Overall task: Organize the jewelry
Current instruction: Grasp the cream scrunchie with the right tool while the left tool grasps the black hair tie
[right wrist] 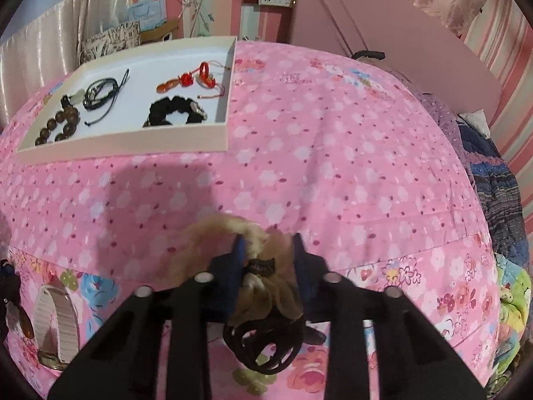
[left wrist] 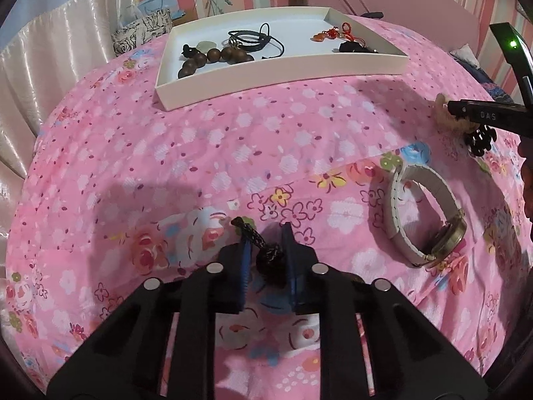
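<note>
Two views, tray as landmark. Left wrist: your left gripper [left wrist: 265, 243] is clamped on a black braided cord [left wrist: 266, 250], well short of the white tray [left wrist: 276, 66]; a watch [left wrist: 426, 220] lies right of it on the pink bedspread [left wrist: 200, 140]. Right wrist: your right gripper [right wrist: 268, 250] pinches a tan furry scrunchie [right wrist: 253, 243], with black hair ties [right wrist: 263, 343] beneath, nearer than the tray.

Your left gripper [left wrist: 266, 233] is hiding the near end of the black braided cord [left wrist: 266, 253], so its full shape is not showing. Your right gripper [right wrist: 268, 243] is covering much of the tan furry scrunchie [right wrist: 233, 233], which is also blurring with motion; the black loops [right wrist: 266, 343] beneath are partly masked by the fingers. In the right wrist view, the left edge is cutting off the watch [right wrist: 53, 320]. The tray's near wall [left wrist: 283, 73] is hiding part of the wooden beads [left wrist: 213, 56].
</note>
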The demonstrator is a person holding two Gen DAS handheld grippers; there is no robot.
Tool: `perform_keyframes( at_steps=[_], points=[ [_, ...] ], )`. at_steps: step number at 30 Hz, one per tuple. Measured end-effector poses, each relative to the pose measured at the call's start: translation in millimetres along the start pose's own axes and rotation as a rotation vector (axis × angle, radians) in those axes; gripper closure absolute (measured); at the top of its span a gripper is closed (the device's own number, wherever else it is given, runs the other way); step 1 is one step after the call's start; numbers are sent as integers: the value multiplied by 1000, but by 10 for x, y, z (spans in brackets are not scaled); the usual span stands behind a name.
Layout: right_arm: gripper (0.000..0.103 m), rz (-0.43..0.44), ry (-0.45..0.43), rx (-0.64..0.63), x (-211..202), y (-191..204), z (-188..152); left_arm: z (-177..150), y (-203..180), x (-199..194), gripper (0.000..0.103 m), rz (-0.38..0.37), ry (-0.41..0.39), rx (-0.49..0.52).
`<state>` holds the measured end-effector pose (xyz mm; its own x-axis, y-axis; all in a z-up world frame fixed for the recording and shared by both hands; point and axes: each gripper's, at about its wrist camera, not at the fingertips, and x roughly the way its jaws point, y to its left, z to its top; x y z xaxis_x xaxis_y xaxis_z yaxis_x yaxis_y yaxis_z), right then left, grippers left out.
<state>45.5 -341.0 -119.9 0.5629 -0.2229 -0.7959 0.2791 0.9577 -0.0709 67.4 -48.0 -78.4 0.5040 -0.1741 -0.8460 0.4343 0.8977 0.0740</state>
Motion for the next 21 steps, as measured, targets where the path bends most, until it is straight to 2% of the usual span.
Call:
perform_keyframes(
  at_steps=[9,21],
  points=[
    [94,45,-76,55,-141,-100,90,190,138,-14,91,2,-35,-48],
    [100,98,-114,90,-153,-113,161,606,345,-221,91,23,-149,-73]
  ],
)
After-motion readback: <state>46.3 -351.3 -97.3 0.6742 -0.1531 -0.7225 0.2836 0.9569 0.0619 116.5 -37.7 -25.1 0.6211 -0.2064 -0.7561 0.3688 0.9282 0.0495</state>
